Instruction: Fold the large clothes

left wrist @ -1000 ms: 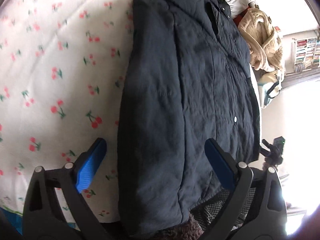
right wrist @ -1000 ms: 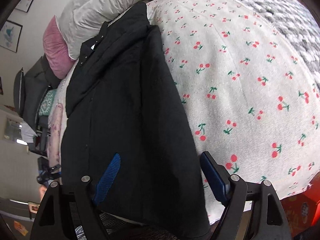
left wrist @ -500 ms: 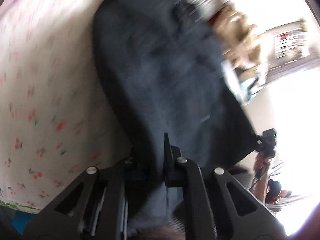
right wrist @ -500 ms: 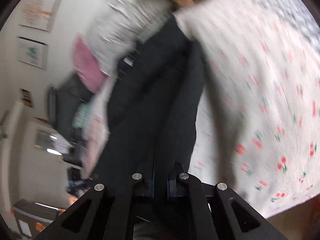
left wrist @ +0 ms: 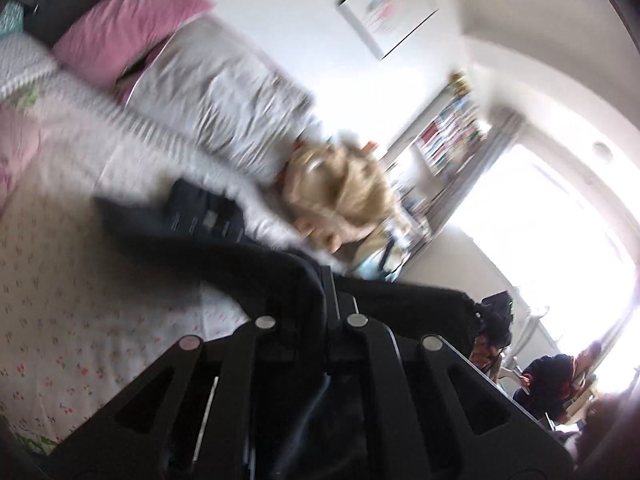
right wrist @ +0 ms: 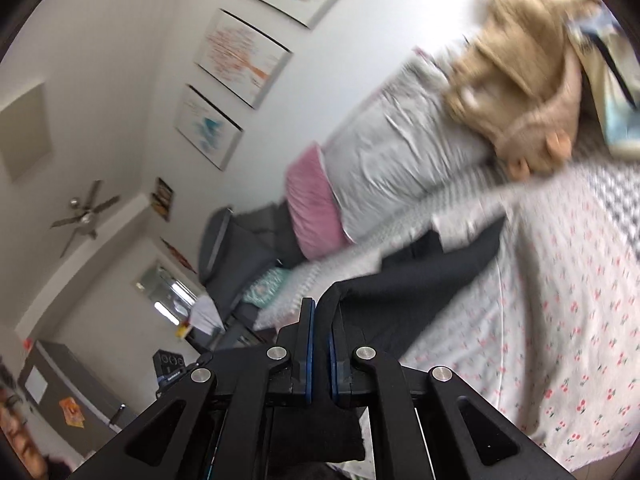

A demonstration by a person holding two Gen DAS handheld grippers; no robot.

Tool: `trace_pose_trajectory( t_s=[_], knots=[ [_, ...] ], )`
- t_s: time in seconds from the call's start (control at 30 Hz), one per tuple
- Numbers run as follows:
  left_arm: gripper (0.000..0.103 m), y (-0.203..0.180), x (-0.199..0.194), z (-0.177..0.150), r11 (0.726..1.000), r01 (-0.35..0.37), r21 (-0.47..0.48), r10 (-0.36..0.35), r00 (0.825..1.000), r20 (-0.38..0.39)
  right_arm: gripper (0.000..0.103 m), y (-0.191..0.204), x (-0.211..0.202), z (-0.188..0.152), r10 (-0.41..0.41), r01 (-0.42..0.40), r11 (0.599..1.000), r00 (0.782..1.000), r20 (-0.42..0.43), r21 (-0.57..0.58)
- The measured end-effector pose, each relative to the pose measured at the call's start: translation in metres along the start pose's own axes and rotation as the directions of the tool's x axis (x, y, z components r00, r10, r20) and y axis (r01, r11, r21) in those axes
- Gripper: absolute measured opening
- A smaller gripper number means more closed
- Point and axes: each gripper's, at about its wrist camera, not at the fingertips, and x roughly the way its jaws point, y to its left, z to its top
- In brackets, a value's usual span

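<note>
Both grippers lift the dark jacket's hem off the bed

Left wrist view: the left gripper (left wrist: 329, 292), open over the flat dark jacket (left wrist: 248, 256) a second ago, is now clamped on its near edge; the cloth rises from the cherry-print bed cover (left wrist: 80, 300) towards the fingers, collar end resting near the grey pillow (left wrist: 224, 100) and pink pillow (left wrist: 128, 16). Right wrist view: the right gripper (right wrist: 320, 320) has likewise snapped closed on the hem, the jacket (right wrist: 420, 280) draping back to the bed cover (right wrist: 560, 300). I judge the bottom-to-collar fold is starting. A tan knit sweater (right wrist: 528, 60) lies by the pillows; framed pictures (right wrist: 240, 56) hang on the wall.
</note>
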Motion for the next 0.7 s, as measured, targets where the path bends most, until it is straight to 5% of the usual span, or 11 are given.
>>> trace_pose_trajectory(
  t_s=[0.17,0.27,0.47,0.6,0.7],
  knots=[
    [0.008,-0.006,-0.030,0.001,0.999,0.004,0.034,-0.006,0.999,0.049,0.005,0.022,-0.028,0.005,-0.047,0.047,0.998,0.999,0.015,-0.029],
    [0.008,0.027,-0.009,-0.005,0.990,-0.129,-0.066,0.129,0.992,-0.001,0.005,0.002,-0.009,0.005,-0.147,0.147,0.989,0.989,-0.032,0.019],
    [0.008,0.099,0.039,0.006,0.924,-0.295,-0.245,0.295,0.955,-0.039,0.005,-0.066,0.052,0.024,-0.289,0.292,0.946,0.956,-0.047,0.137],
    [0.008,0.133,0.085,0.027,0.874,-0.398,-0.280,0.399,0.915,-0.056,0.006,-0.094,0.091,0.045,-0.402,0.402,0.905,0.915,-0.029,0.137],
    [0.010,0.155,0.116,0.039,0.842,-0.451,-0.295,0.449,0.890,-0.079,0.006,-0.121,0.135,0.050,-0.512,0.515,0.850,0.857,-0.062,0.109]
  ],
)
